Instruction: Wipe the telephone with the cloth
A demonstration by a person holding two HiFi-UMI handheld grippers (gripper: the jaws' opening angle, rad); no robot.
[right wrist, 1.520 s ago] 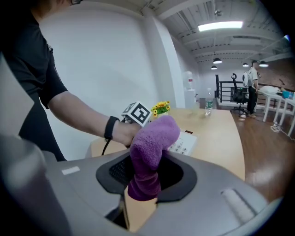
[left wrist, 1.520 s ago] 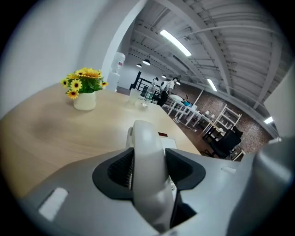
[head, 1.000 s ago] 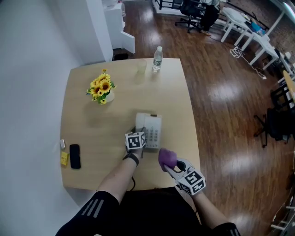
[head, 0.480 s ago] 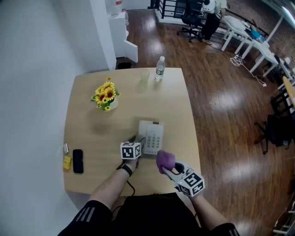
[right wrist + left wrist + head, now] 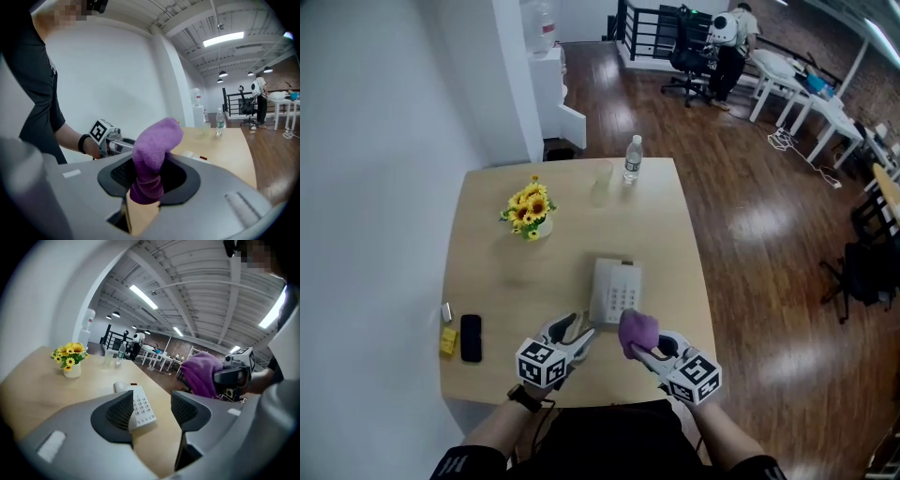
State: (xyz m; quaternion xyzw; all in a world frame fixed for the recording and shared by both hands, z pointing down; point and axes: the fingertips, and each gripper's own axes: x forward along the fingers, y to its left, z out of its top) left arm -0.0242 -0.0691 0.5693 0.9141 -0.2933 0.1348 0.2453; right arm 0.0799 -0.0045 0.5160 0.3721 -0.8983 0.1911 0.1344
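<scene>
A white push-button telephone [image 5: 614,290] [image 5: 139,407] lies on the wooden table [image 5: 497,281], near its front right part. My left gripper [image 5: 578,330] [image 5: 151,411] is open and empty, just in front of the phone's near left corner, apart from it. My right gripper [image 5: 641,343] [image 5: 149,176] is shut on a purple cloth [image 5: 637,328] [image 5: 153,154] [image 5: 202,372], held up just in front of the phone's near right corner. The cloth bunches above the jaws.
A small vase of sunflowers [image 5: 530,210] stands at the table's left rear. A water bottle [image 5: 632,158] and a clear cup [image 5: 602,175] stand at the far edge. A black phone [image 5: 470,337] and a yellow item [image 5: 448,340] lie front left. Wooden floor [image 5: 759,244] lies to the right.
My left gripper has drawn back from the telephone toward the table's front edge. The right gripper with the cloth stays about where it was. The head view has shifted.
</scene>
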